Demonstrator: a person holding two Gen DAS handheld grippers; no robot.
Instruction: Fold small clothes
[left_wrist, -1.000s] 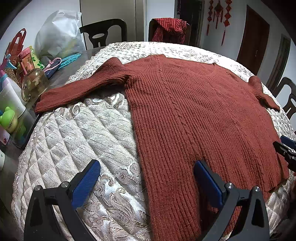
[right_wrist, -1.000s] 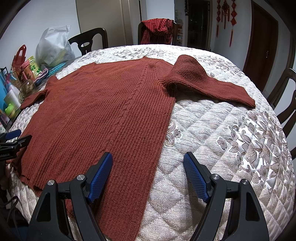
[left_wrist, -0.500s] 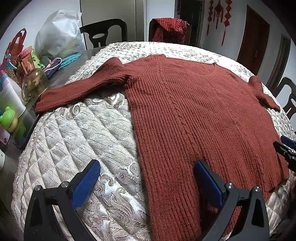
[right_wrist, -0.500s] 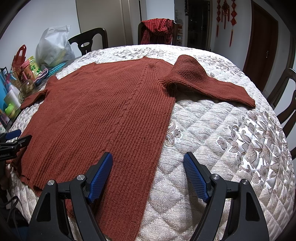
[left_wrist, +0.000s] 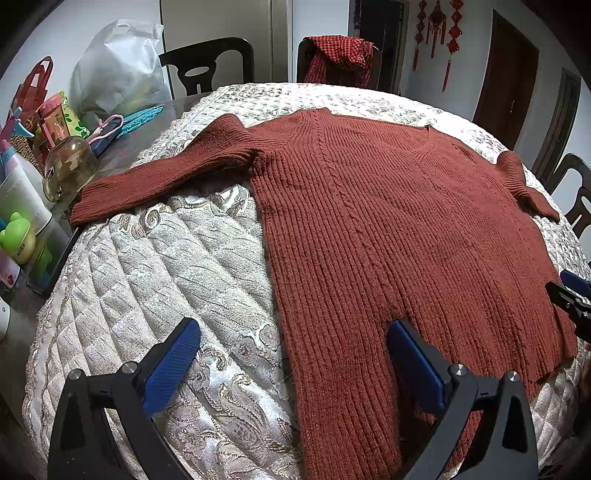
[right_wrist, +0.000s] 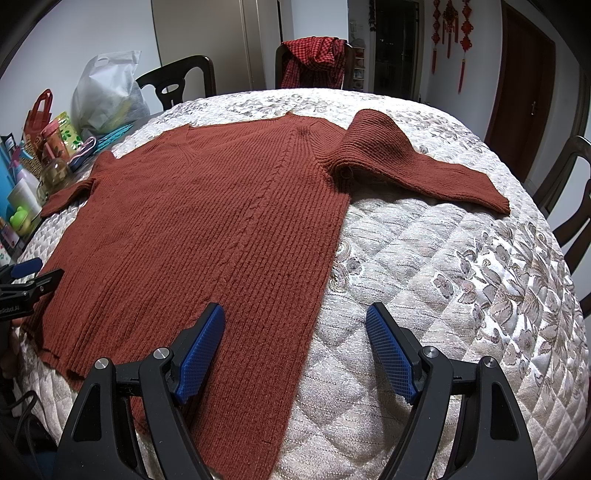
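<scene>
Both tools stand wide and empty: the left gripper (left_wrist: 291, 363) straddles the sweater's left side edge near the hem, the right gripper (right_wrist: 295, 349) straddles its right side edge. Neither grips any cloth. The rust-red ribbed sweater (left_wrist: 399, 236) lies flat, front up, on the quilted table cover (right_wrist: 443, 280), neck toward 12 o'clock, hem toward 6. By my reading no fold is begun; this is the set-up before the first one. Next, each tool likely must reach a sleeve or side edge, pinch it and carry it inward across the body.

Only the left view shows the left sleeve (left_wrist: 162, 181) full length toward 9 o'clock, ending near a glass jar (left_wrist: 68, 166). Only the right view shows the right sleeve (right_wrist: 424, 166) whole, toward 2 o'clock, bunched at the shoulder
</scene>
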